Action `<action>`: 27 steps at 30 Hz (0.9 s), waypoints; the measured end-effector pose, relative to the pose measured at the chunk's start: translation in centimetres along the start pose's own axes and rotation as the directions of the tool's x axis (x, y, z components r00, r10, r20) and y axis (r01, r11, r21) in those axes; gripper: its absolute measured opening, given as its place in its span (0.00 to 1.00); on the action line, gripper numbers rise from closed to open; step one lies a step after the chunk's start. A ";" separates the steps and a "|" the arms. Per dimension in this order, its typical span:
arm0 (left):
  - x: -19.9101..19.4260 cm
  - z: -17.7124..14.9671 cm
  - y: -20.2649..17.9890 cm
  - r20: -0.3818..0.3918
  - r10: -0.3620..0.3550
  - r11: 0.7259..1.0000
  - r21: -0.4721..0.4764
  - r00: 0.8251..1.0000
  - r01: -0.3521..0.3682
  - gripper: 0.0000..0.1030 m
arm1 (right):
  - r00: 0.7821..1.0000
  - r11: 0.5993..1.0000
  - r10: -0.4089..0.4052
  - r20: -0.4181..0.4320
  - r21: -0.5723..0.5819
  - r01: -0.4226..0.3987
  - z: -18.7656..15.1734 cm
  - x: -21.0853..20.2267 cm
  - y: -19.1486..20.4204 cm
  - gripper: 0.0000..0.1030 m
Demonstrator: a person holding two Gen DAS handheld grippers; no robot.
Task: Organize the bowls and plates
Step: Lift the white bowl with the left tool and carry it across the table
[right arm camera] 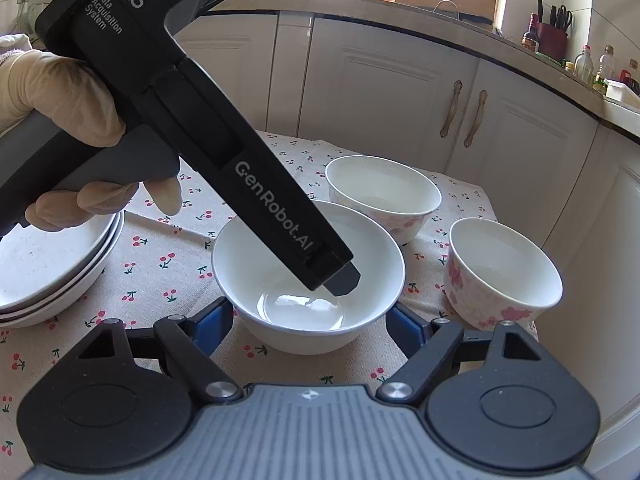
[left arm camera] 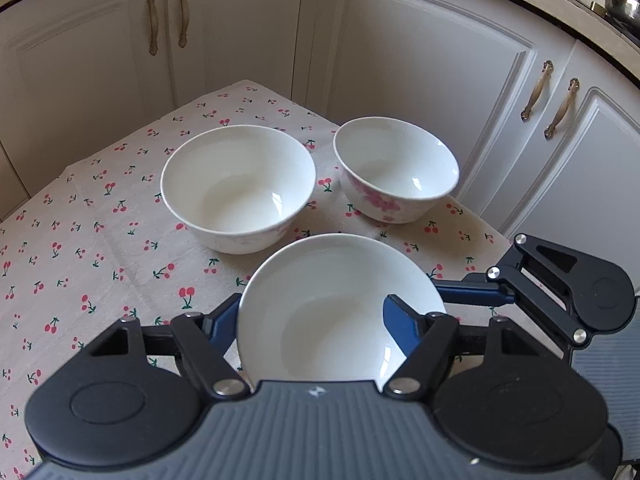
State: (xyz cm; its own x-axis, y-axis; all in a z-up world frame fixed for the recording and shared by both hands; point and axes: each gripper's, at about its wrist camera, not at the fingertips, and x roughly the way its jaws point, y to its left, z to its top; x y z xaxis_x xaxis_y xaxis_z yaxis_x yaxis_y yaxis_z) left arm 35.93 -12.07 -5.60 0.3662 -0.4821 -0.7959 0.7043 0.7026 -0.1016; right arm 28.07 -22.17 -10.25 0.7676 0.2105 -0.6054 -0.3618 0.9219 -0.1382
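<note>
Right wrist view: right gripper [right arm camera: 312, 320], half open, pads against both sides of the plain bowl [right arm camera: 280, 332] on the cherry tablecloth [right arm camera: 160, 248]. Only here: stacked plates [right arm camera: 48, 264] at left, and lettering "GenRobot.AI", "DAS Data Acquisition System" on the left gripper [right arm camera: 340, 282]. Left wrist view: that gripper has one finger inside the bowl and one outside; whether it pinches, I cannot tell. A flowered bowl [right arm camera: 504, 272] stands near the cloth's right edge, with cabinets [right arm camera: 384, 92] close behind.

Black tool [right arm camera: 308, 320] with blue pads, silver screws, white "GenRobot.AI" lettering; cream glove [right arm camera: 60, 92].
</note>
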 end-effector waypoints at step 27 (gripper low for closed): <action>-4.6 -3.6 -4.4 -0.002 0.003 1.000 -0.004 1.000 -0.003 0.72 | 0.997 0.997 0.071 -0.015 0.002 -0.071 -1.2 -6.4 1.7 0.84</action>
State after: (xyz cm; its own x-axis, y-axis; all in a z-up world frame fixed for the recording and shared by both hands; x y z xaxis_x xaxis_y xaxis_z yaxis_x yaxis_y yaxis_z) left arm 28.88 -11.05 -3.62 0.3669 -0.4788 -0.7976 0.7009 0.7061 -0.1014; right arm 21.89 -22.32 -7.52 0.7318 0.2704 -0.6256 -0.4145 0.9052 -0.0935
